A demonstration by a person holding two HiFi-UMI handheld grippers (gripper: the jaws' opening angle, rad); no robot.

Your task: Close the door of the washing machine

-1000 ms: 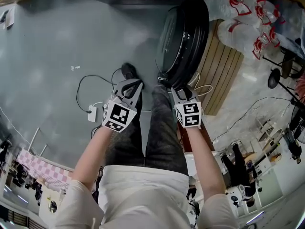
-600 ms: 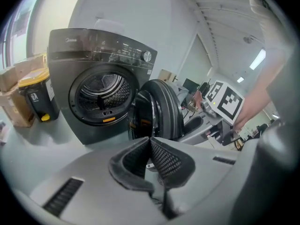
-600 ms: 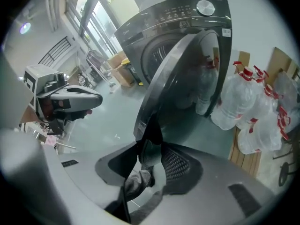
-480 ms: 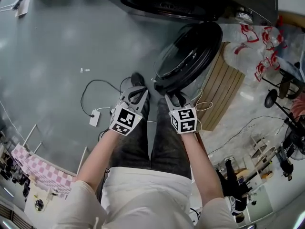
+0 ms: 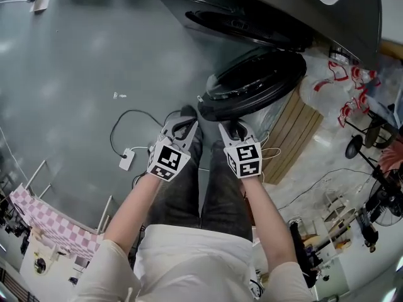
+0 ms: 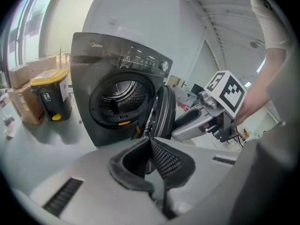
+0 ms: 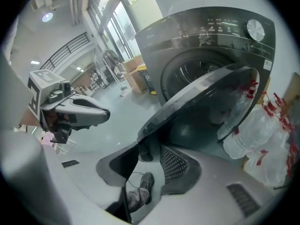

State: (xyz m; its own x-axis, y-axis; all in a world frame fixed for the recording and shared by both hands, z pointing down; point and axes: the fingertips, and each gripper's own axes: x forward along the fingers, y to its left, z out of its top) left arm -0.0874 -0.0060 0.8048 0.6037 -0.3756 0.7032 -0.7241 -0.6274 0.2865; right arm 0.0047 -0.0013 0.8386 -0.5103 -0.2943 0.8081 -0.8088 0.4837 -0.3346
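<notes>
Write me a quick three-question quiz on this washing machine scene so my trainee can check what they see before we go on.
1. True or false: the door of the washing machine is latched shut.
2. In the head view, what lies on the floor to the left of the person's legs?
A. a white plug with a dark cable
B. a folded towel
C. a bucket
3. Fill in: in the left gripper view, the door hangs on the ___ side of the drum opening.

Key: 1 false, it stands open. 2 A. 3 right.
</notes>
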